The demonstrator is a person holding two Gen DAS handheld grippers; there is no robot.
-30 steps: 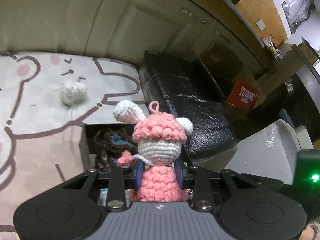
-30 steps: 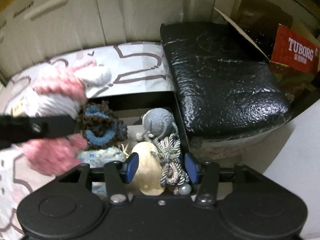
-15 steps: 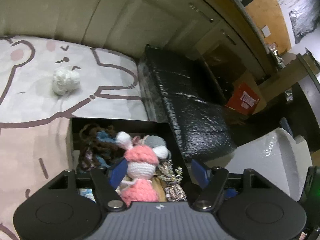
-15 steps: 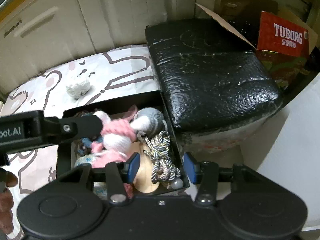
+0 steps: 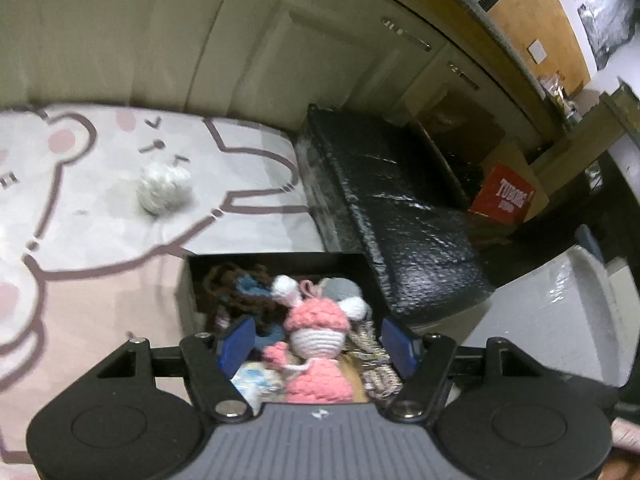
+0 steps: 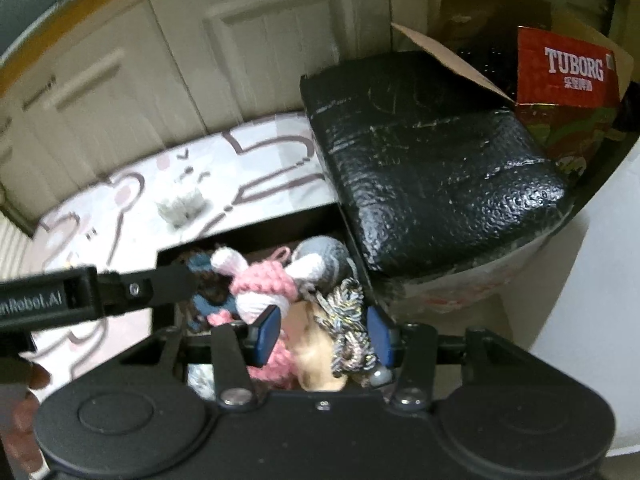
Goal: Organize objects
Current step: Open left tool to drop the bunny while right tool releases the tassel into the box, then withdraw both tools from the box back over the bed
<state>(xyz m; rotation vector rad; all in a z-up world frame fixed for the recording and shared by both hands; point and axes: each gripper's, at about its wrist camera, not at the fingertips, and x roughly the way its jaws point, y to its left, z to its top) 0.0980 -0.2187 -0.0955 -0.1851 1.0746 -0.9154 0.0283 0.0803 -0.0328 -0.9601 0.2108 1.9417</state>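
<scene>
A pink and white crocheted bunny lies in the black box on top of other yarn items. It also shows in the right wrist view. My left gripper is open above the box, its blue pads clear of the bunny on both sides. My right gripper is open and empty over the box's near right part, above a grey-and-gold braided cord. A white yarn ball lies on the mat beyond the box; it also shows in the right wrist view.
The box also holds a grey crocheted toy, brown and blue yarn and a tan oval piece. A black padded block stands right of the box, a red TUBORG carton behind it. Cream cabinet doors line the back.
My left gripper opened and let the bunny go into the box, then drew up and back. My right gripper pulled back a little and stayed open.
</scene>
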